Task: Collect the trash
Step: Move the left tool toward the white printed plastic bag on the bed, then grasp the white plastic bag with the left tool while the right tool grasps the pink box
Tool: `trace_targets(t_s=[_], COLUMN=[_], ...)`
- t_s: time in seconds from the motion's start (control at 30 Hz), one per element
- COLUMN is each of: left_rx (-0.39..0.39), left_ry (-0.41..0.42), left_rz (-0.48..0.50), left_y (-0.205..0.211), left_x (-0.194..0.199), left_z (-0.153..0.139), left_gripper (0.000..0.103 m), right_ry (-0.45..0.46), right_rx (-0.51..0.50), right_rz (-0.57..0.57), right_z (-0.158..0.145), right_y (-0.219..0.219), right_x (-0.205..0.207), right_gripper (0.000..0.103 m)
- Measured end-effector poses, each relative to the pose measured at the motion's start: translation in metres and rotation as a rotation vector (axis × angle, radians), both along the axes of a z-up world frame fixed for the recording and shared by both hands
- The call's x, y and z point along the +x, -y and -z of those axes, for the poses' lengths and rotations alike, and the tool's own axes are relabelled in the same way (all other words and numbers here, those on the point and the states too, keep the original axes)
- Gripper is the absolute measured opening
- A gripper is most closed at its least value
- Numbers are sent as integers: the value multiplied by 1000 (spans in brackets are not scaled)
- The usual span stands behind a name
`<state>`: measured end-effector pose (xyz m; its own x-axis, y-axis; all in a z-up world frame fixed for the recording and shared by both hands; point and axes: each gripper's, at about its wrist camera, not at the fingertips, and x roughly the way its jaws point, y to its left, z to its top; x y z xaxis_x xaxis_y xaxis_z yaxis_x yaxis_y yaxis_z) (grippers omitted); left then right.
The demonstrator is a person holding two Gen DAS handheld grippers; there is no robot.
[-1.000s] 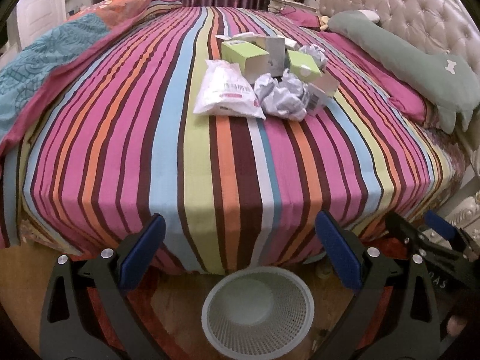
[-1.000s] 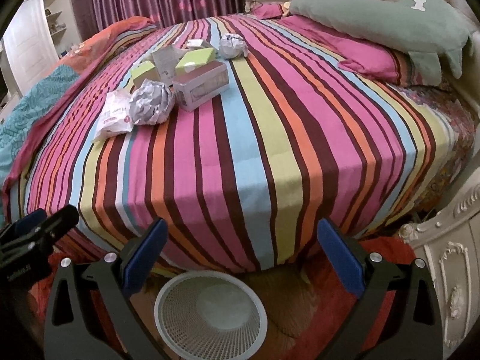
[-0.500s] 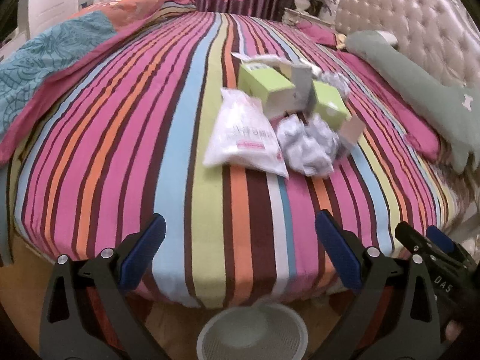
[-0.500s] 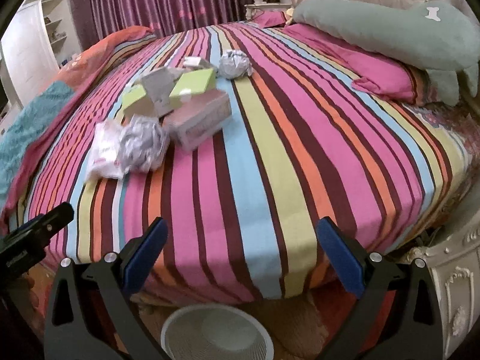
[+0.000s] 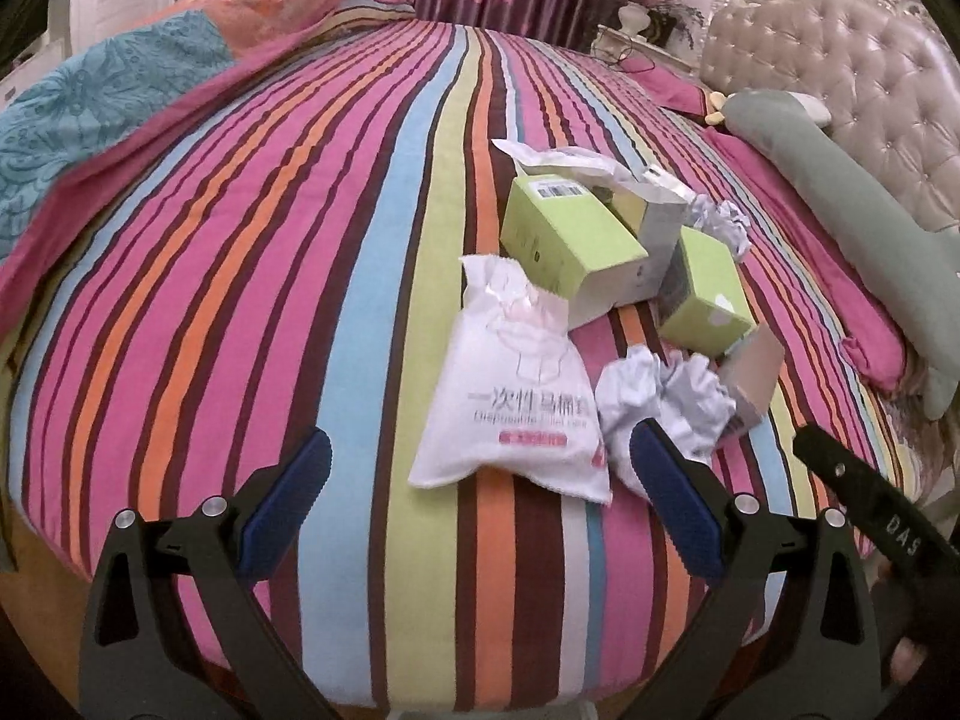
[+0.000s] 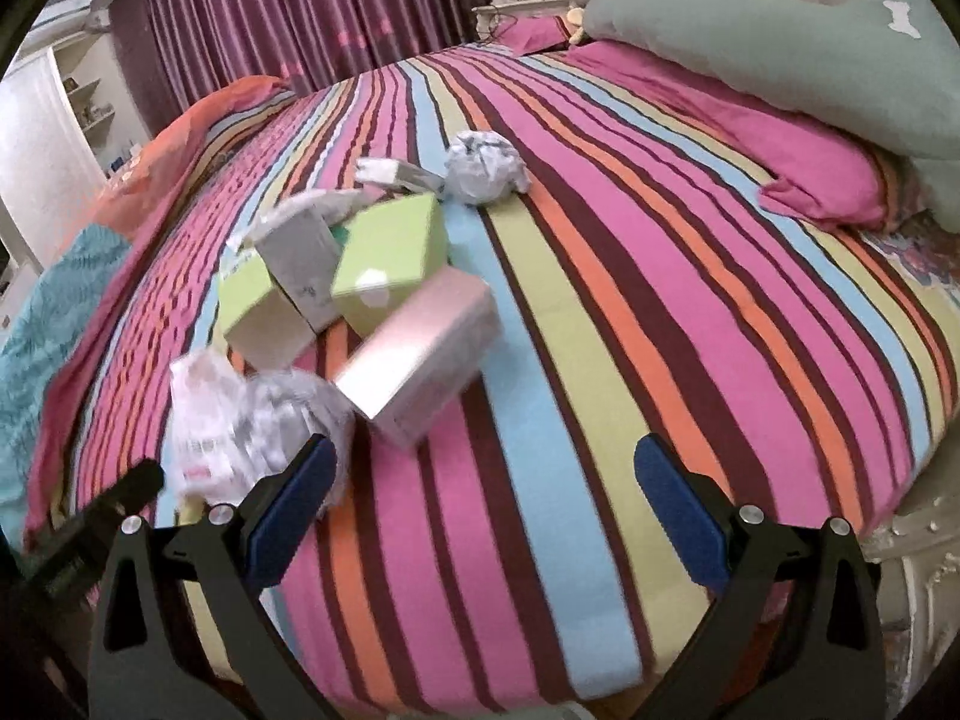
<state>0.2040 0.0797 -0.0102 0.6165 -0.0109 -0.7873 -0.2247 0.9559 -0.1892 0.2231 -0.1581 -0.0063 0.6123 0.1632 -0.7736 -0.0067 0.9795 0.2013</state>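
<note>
Striped bed (image 5: pixel 240 300) carries the trash: white bag (image 5: pixel 516 414), crumpled paper (image 5: pixel 666 402), green boxes (image 5: pixel 564 240) clustered, touching; left hand-held gripper (image 5: pixel 480 510) spread, empty; right hand-held gripper (image 6: pixel 486 510) likewise spread, empty.

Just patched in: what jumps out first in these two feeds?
The loud striped bedspread fills both views. Mid-bed sits a trash heap: white printed pouch nearest, crumpled paper beside it, green boxes behind. Both claws, left claw and right claw, are open and empty.
</note>
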Motion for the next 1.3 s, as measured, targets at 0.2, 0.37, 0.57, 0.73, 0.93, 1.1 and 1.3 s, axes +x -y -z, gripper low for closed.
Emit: trace_targets(t_s=[0.2,0.37,0.57,0.73,0.93,1.1,1.3], left_rx=[-15,-26,-18,-4,-34,-49,-58], left_ry=[-31,-53,-88,-115,-100,-92,-65], left_rz=[-14,-11,-12,2,48,53,22], left_y=[-4,-5,-3,-4,-8,-12,-22], left_x=[26,42,58,64,62,57,42], left_z=[10,18,30,40,41,38,32], left_gripper=[97,97,97,97,63,57,57], right_ry=[-26,-66,-125,-187,-157,-171,-136], right_rx=[20,18,-30,-12,-10,97,156], right_rz=[38,62,44,9,-38,-67,-87], right_z=[4,12,28,46,40,37,25], right_y=[-8,-14,-25,-21,-3,20,42], right_x=[30,51,70,73,58,50,28], right_gripper=[95,95,95,94,51,29,29])
